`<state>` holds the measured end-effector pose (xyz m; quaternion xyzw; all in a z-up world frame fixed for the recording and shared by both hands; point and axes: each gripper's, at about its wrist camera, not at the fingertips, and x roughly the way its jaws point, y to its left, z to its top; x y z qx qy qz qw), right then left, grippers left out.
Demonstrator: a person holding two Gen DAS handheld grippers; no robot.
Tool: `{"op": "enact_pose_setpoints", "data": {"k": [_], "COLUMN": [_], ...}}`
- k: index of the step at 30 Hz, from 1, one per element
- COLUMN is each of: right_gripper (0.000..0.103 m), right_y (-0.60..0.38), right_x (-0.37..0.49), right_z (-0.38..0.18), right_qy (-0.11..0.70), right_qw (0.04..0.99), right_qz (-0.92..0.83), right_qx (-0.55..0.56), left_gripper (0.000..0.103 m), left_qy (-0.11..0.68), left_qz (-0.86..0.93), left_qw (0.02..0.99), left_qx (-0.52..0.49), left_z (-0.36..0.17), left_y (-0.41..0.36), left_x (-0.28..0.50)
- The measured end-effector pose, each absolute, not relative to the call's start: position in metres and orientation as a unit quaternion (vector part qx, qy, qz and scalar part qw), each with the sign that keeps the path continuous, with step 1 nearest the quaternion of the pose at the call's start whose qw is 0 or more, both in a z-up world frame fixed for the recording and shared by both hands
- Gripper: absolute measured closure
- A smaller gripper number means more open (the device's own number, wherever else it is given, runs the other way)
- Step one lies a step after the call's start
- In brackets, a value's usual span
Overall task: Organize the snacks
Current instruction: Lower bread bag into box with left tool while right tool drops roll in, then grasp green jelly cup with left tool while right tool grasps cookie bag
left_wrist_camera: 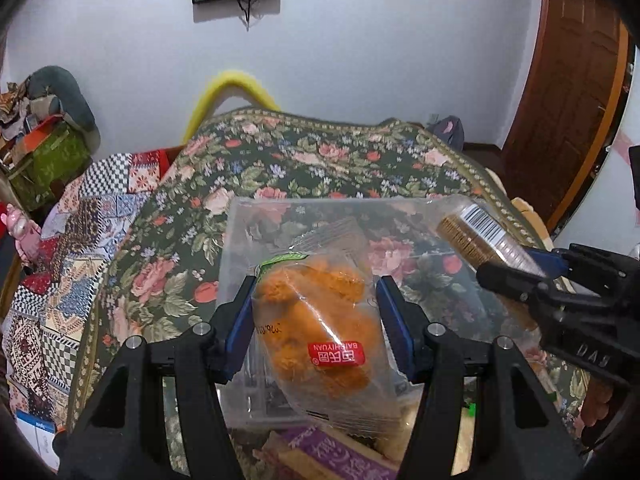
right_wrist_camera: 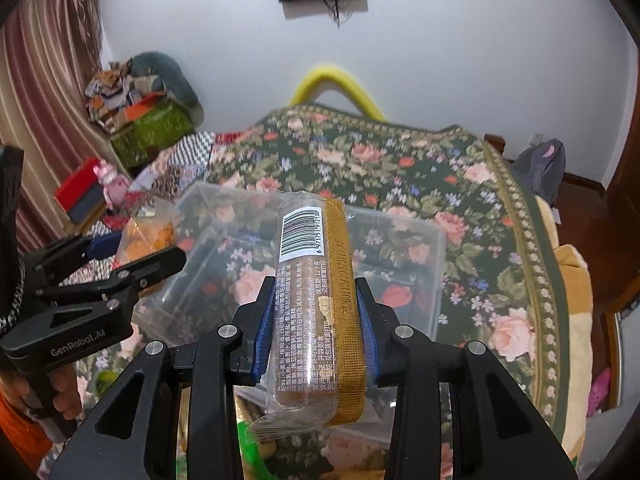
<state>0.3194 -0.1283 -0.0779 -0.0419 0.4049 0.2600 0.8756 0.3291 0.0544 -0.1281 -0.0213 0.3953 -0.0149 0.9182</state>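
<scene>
My left gripper (left_wrist_camera: 316, 292) is shut on a clear bag of orange snack (left_wrist_camera: 316, 320) with a red label, held over the near left part of a clear plastic box (left_wrist_camera: 256, 216). My right gripper (right_wrist_camera: 316, 300) is shut on a long brown cake pack (right_wrist_camera: 312, 300) with a barcode, held above the same clear box (right_wrist_camera: 424, 248). In the left wrist view the right gripper (left_wrist_camera: 532, 270) and its pack (left_wrist_camera: 476, 236) are at the right. In the right wrist view the left gripper (right_wrist_camera: 132, 258) and its orange bag (right_wrist_camera: 148, 236) are at the left.
The box sits on a floral cloth (left_wrist_camera: 320, 160) over a table. More snack packs, one purple (left_wrist_camera: 332, 452), lie at the near edge under the grippers. A patchwork cover (left_wrist_camera: 80, 220), a green box (right_wrist_camera: 152, 128) and a door (left_wrist_camera: 568, 100) surround the table.
</scene>
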Motion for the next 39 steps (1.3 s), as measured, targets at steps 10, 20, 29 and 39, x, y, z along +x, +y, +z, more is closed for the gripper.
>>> {"op": "enact_pose_setpoints", "data": {"k": [10, 20, 29, 39], "right_gripper": [0.066, 0.066, 0.066, 0.058], "right_y": [-0.120, -0.133, -0.158, -0.191], "right_x": [0.321, 0.302, 0.267, 0.231], "right_z": [-0.092, -0.060, -0.037, -0.046], "right_qy": [0.429, 0.390, 0.359, 0.362], "right_qw": [0.864, 0.881, 0.893, 0.896], "right_qz": [0.257, 0.261, 0.267, 0.253], "right_qx": [-0.063, -0.059, -0.052, -0.046], "left_gripper": [0.039, 0.039, 0.037, 0.037], "left_qy": [0.431, 0.399, 0.379, 0.395], "left_qz": [-0.015, -0.031, -0.046, -0.037], "left_qw": [0.902, 0.916, 0.924, 0.918], "left_qx": [-0.015, -0.013, -0.011, -0.025], "left_z": [-0.149, -0.121, -0.095, -0.108], "left_y": [0.050, 0.049, 0.053, 0.073], "left_x": [0.341, 0.314, 0.266, 0.211]}}
